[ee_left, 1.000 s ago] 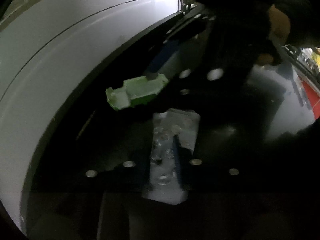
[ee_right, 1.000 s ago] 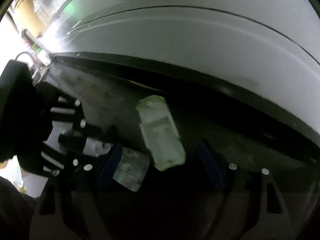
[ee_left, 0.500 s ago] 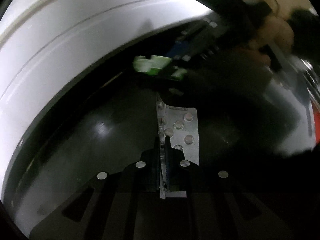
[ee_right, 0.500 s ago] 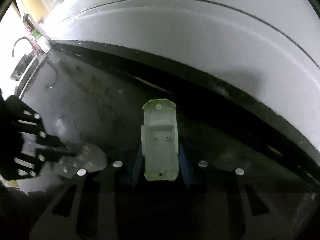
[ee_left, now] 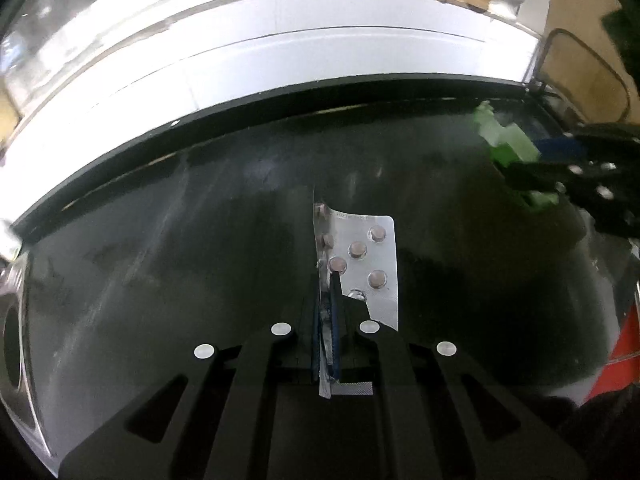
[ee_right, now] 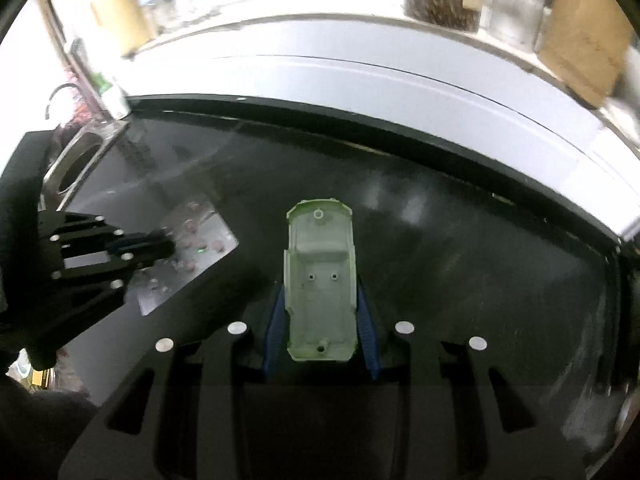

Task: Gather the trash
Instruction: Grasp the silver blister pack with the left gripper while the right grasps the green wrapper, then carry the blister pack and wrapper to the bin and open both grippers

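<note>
My left gripper [ee_left: 328,280] is shut on a silver pill blister strip [ee_left: 368,256] and holds it above the black counter [ee_left: 180,240]; the strip sticks out to the right of the fingers. My right gripper [ee_right: 320,300] is shut on a pale green plastic toy-car shell [ee_right: 320,280], held lengthwise between the blue pads. In the left wrist view the green shell [ee_left: 508,144] and the right gripper [ee_left: 568,168] show at the far right. In the right wrist view the left gripper [ee_right: 168,246] with the blister strip [ee_right: 192,256] shows at the left.
A white wall band [ee_left: 280,56] runs behind the black counter. A round steel sink opening [ee_right: 76,168] lies at the counter's left end. Jars and boxes [ee_right: 440,0] stand on a ledge above. A red object [ee_left: 624,336] shows at the right edge.
Both grippers have lifted and pulled back from the counter with their objects. The right gripper closed on the green shell a second ago. The two grippers have moved apart.
</note>
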A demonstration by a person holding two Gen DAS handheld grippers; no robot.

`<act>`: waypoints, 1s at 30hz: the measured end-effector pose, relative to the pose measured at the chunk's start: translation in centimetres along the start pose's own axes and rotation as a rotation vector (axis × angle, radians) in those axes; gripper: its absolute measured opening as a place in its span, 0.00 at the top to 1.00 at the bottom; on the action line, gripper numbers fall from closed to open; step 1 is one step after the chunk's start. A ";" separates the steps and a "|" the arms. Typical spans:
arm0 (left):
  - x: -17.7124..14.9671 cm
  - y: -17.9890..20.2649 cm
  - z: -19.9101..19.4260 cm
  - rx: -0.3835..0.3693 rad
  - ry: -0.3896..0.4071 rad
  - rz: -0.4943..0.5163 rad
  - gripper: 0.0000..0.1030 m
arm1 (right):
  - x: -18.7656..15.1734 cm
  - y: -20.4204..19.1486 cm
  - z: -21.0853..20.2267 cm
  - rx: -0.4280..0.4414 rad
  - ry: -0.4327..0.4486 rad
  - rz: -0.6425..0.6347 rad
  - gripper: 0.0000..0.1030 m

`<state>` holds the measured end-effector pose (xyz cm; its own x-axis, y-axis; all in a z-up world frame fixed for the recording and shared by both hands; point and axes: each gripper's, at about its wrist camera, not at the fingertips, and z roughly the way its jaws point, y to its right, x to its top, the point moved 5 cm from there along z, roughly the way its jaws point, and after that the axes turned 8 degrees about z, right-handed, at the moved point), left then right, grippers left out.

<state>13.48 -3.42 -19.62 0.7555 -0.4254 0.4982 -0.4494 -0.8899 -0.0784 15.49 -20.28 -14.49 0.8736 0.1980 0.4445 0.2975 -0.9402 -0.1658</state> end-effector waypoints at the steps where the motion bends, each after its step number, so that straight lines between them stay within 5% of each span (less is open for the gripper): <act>1: -0.5 0.1 -0.9 0.005 0.000 -0.002 0.96 | -0.8 0.1 -0.9 0.003 0.003 -0.001 0.68; 10: -4.7 2.2 -6.0 0.010 0.020 0.007 0.96 | -6.4 -2.8 -5.6 0.020 0.019 0.000 0.68; 19: -7.1 -0.1 -8.8 0.075 0.046 -0.080 0.96 | -5.6 -7.8 -5.3 0.050 0.021 -0.069 0.68; 30: -17.8 -10.2 -15.7 0.302 0.053 -0.400 0.96 | -4.9 -24.7 -2.5 0.259 -0.039 -0.385 0.68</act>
<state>-2.88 15.77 -14.18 0.8116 -0.0390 0.5829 0.0348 -0.9928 -0.1147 2.87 1.32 -10.40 0.6932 0.5342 0.4838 0.6850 -0.6971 -0.2117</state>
